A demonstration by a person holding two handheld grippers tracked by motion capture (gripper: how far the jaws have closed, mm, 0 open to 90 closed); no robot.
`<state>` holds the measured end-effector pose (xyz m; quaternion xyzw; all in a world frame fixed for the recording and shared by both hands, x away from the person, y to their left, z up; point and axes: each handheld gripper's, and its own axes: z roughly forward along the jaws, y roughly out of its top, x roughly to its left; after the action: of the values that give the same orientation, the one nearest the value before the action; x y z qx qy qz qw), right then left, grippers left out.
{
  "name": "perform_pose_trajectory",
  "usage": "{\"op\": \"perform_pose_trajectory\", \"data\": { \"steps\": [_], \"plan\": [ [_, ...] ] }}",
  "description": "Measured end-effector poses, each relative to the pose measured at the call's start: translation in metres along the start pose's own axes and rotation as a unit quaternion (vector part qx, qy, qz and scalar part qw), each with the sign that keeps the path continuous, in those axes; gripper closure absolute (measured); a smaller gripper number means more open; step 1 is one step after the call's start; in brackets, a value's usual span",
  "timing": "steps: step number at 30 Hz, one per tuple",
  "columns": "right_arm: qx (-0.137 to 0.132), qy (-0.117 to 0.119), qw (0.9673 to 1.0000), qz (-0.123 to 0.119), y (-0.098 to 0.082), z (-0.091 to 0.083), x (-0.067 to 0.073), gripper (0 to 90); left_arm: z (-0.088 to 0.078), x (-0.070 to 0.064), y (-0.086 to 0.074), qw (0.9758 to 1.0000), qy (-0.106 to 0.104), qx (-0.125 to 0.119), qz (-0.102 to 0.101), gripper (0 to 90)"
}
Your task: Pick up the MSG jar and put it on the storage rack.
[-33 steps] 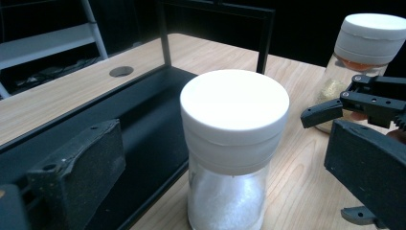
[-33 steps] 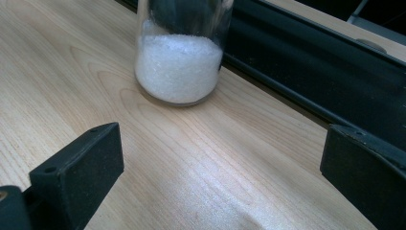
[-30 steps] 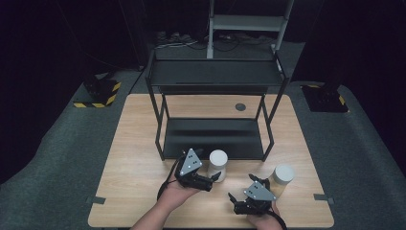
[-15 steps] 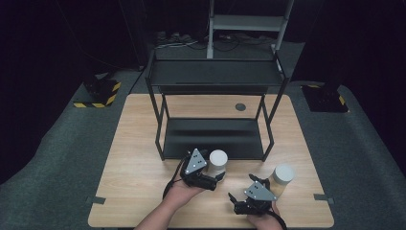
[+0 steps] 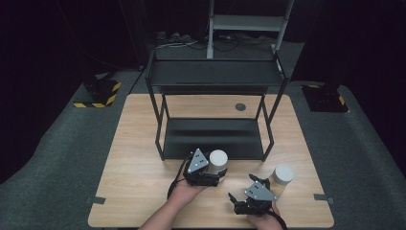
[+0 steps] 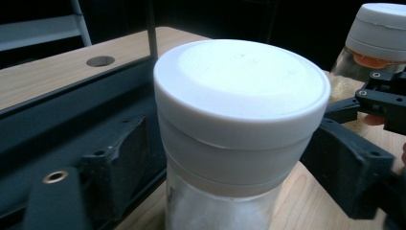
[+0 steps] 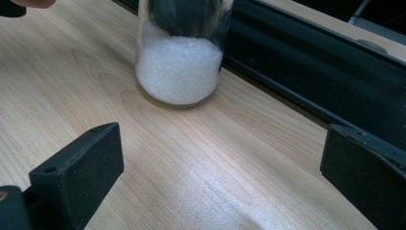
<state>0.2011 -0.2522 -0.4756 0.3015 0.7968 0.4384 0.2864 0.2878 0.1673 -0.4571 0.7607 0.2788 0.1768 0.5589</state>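
Left gripper (image 5: 216,178) low over the near half of the desk (image 5: 139,191), just in front of the black rack's (image 5: 213,76) bottom shelf. Its fingers (image 6: 352,160) have just been closing, with a white-capped jar (image 5: 218,162) between them. In the left gripper view the jar (image 6: 239,129) stands upright between the two black fingers, one on each side below the cap; they sit tight against the glass as far as can be told, though the contact itself is hidden behind the cap.

Right gripper view: same jar (image 7: 179,62) holds white grains in its lower part and rests on the wood just beside the rack's front rail.

Right gripper (image 5: 256,181) near the desk's front edge, to the right of the left one, held in the person's hand. Its fingers (image 7: 79,167) stand wide apart over bare wood, nothing between them.

Second jar (image 5: 283,175), also white-capped, upright on the desk just beyond the right gripper. Left gripper view shows orange contents under its cap (image 6: 378,28).
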Motion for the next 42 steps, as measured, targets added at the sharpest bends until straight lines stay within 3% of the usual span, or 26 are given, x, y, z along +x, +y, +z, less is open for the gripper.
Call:
{"op": "perform_pose_trajectory", "data": {
  "steps": [6, 9, 15, 24, 35, 42],
  "plan": [
    [0.000, 0.000, 1.0000, 0.000, 0.000, 0.000, 0.000, 0.4, 0.000, 0.003, -0.004, 0.9999, -0.010, -0.007, -0.001, 28.7],
    [0.000, 0.000, 1.0000, 0.001, 0.000, 0.000, 0.000, 0.3, 0.000, 0.002, -0.006, 0.9999, -0.005, -0.010, -0.001, 33.0],
    [-0.001, 0.001, 1.0000, 0.001, 0.000, 0.000, -0.001, 0.3, -0.001, -0.001, -0.006, 0.9999, 0.000, -0.010, 0.006, 34.5],
    [-0.001, 0.001, 1.0000, 0.001, 0.000, 0.000, -0.001, 0.3, -0.003, 0.000, -0.001, 1.0000, 0.005, -0.004, -0.001, 34.6],
    [0.000, 0.001, 1.0000, 0.000, 0.000, 0.000, 0.000, 0.4, -0.026, 0.002, 0.006, 0.9995, 0.025, -0.017, 0.005, 34.6],
    [0.000, 0.000, 1.0000, 0.001, 0.000, 0.000, 0.000, 0.4, -0.043, 0.007, 0.005, 0.9986, 0.047, -0.023, -0.007, 34.6]
  ]
}}
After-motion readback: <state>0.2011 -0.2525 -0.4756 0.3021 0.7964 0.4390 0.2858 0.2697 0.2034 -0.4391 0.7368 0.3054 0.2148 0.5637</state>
